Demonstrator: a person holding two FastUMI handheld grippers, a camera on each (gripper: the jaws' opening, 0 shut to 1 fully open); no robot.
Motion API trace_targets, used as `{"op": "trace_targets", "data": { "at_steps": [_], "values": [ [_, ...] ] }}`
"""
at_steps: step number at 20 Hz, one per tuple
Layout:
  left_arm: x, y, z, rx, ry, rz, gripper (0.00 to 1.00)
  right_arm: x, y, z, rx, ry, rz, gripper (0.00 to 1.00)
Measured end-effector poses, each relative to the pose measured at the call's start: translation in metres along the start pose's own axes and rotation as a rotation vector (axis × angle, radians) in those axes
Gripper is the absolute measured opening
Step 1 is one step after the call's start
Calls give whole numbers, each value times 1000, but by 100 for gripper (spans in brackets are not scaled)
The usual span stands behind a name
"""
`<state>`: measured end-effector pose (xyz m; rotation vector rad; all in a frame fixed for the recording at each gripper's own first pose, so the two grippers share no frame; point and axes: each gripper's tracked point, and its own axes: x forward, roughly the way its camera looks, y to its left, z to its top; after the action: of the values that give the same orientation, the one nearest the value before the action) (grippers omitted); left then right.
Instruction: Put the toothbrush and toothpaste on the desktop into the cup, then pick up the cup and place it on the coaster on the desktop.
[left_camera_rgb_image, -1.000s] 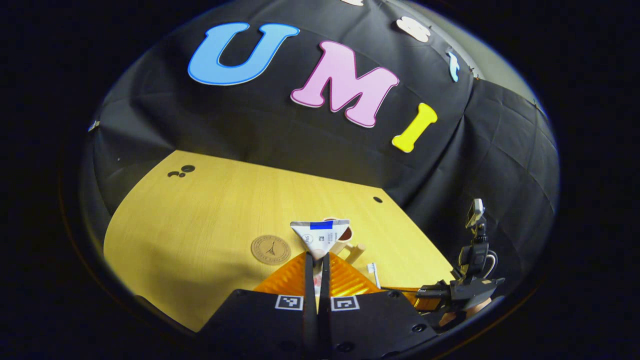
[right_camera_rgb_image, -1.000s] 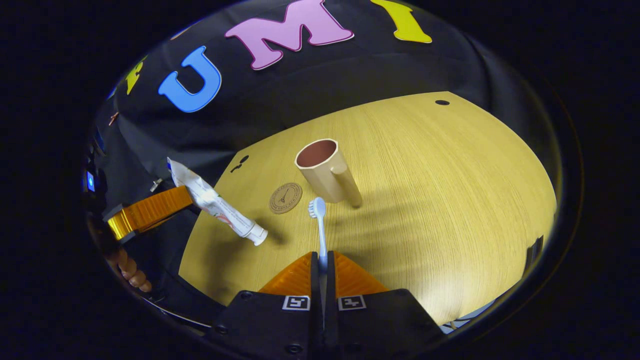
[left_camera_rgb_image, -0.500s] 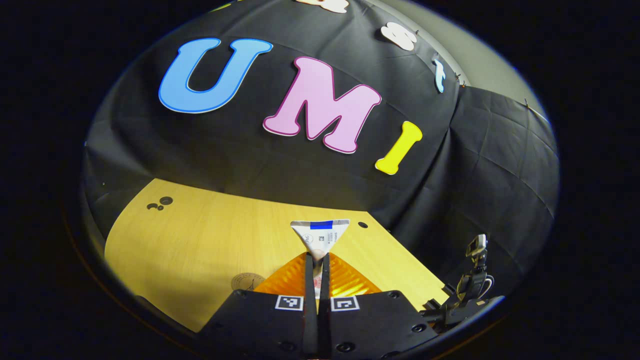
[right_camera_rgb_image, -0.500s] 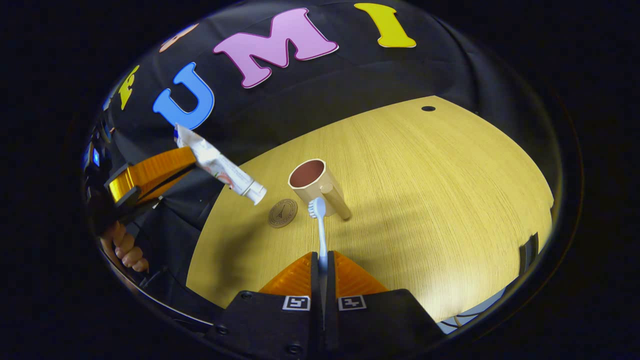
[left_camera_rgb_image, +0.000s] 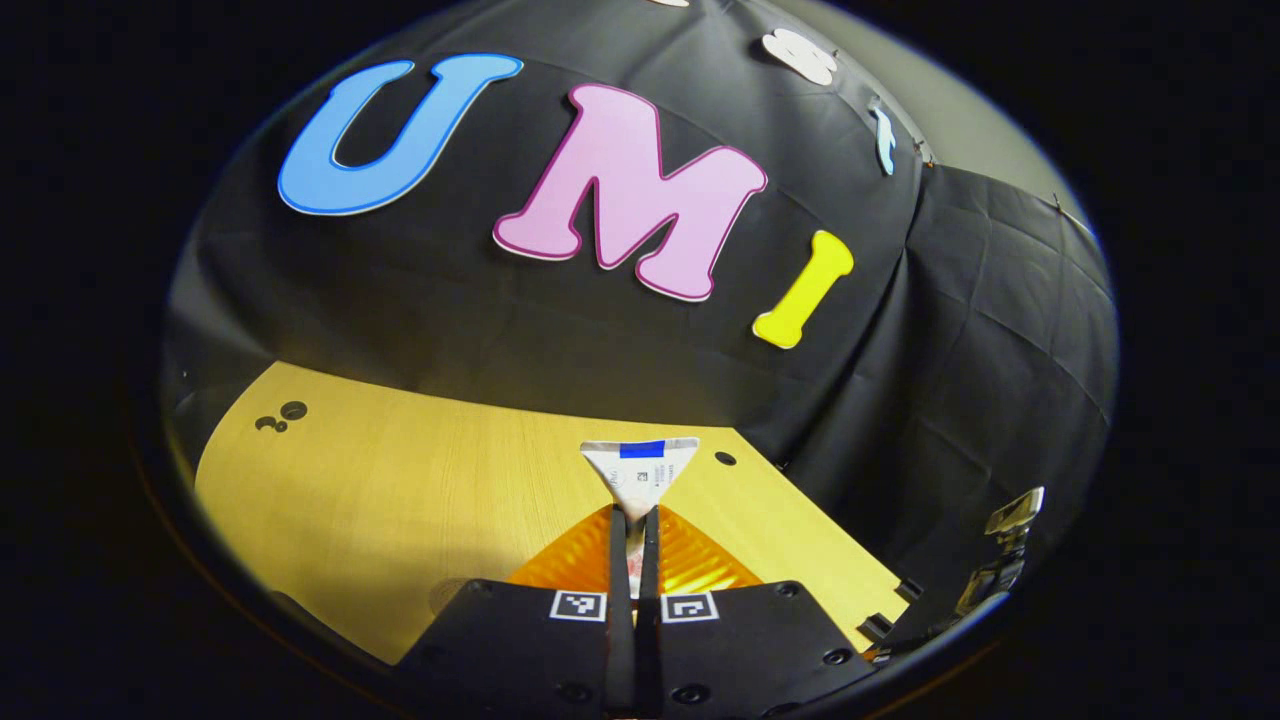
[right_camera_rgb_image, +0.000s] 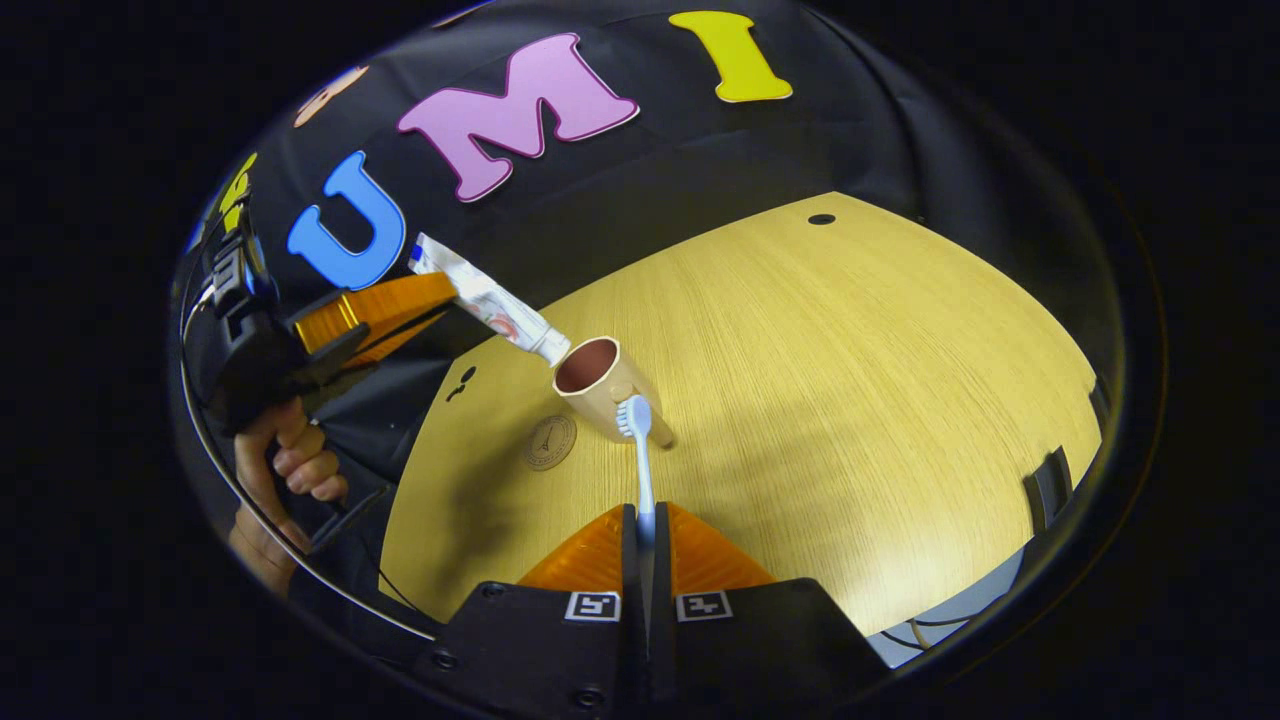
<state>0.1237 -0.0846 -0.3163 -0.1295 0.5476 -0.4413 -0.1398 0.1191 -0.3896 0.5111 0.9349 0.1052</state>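
In the right gripper view, a beige cup (right_camera_rgb_image: 598, 388) with a side handle stands upright on the wooden desktop (right_camera_rgb_image: 850, 380). A round brown coaster (right_camera_rgb_image: 549, 441) lies just to its left. My right gripper (right_camera_rgb_image: 645, 515) is shut on the handle of a pale blue toothbrush (right_camera_rgb_image: 642, 470), whose head points at the cup. The left gripper (right_camera_rgb_image: 440, 296), held by a hand (right_camera_rgb_image: 300, 460), is shut on a white toothpaste tube (right_camera_rgb_image: 490, 305) that slants down with its cap at the cup's rim. In the left gripper view, my left gripper (left_camera_rgb_image: 634, 522) pinches that tube, its crimped end (left_camera_rgb_image: 640, 463) pointing forward.
Cable holes sit in the desktop at the far right (right_camera_rgb_image: 821, 219) and far left (right_camera_rgb_image: 465, 377). The black cloth wall closes off the back of the desk. The desktop's near edge (right_camera_rgb_image: 900, 610) curves below my right gripper. Part of the right gripper (left_camera_rgb_image: 1000, 560) shows at the left view's right edge.
The left gripper has lifted the toothpaste and carried it to the cup, so its cap now meets the rim. My right gripper drew back from the cup with the toothbrush.
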Motion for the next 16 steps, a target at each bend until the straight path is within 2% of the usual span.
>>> {"op": "trace_targets", "data": {
  "at_steps": [8,16],
  "values": [
    [37,22,-50,39,110,23,6,10,-6,13,56,-23,-19,5],
    [45,26,-92,55,198,24,6,22,-9,17,81,-19,-14,5]
  ]
}}
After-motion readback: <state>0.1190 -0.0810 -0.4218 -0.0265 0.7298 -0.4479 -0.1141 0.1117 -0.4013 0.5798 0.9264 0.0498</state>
